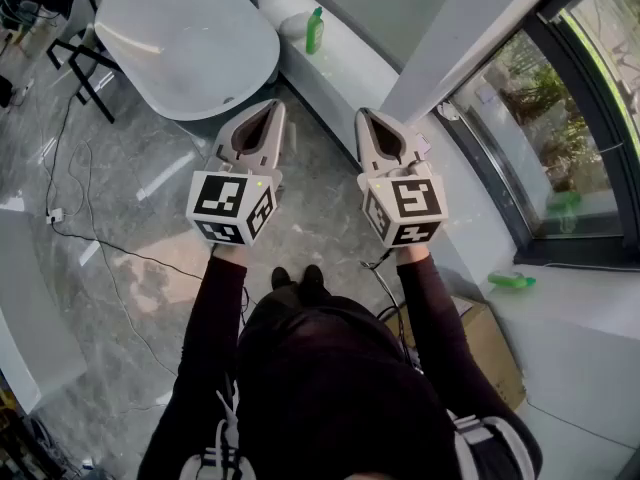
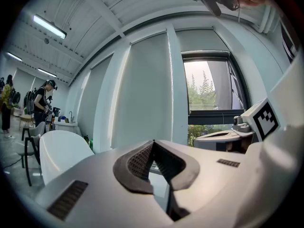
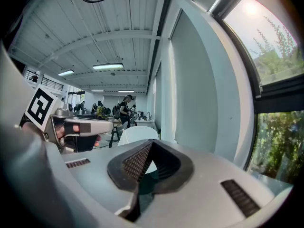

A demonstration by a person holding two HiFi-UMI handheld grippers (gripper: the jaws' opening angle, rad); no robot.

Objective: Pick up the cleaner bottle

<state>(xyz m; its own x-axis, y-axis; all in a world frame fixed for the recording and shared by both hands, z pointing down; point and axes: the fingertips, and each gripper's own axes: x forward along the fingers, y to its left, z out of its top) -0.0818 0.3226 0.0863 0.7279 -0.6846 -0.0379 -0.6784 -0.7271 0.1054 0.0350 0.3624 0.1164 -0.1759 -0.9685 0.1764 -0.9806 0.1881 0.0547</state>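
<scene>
A green cleaner bottle (image 1: 314,30) stands upright on the white ledge (image 1: 345,63) just right of the bathtub, well ahead of both grippers. A second green bottle (image 1: 511,281) lies on its side on the sill at the right. My left gripper (image 1: 272,108) and right gripper (image 1: 362,116) are held side by side over the floor, pointing toward the ledge. On each, the jaws meet at the tips with nothing between them. In the left gripper view the left gripper (image 2: 153,141) points at the wall, and the upright bottle (image 2: 90,144) shows small beside the tub.
A white bathtub (image 1: 185,43) fills the far left, with a black stool (image 1: 85,63) and cables (image 1: 70,223) on the marble floor. A cardboard box (image 1: 490,343) sits at my right below the sill. Windows (image 1: 560,118) line the right side. People stand far off in the room (image 3: 126,108).
</scene>
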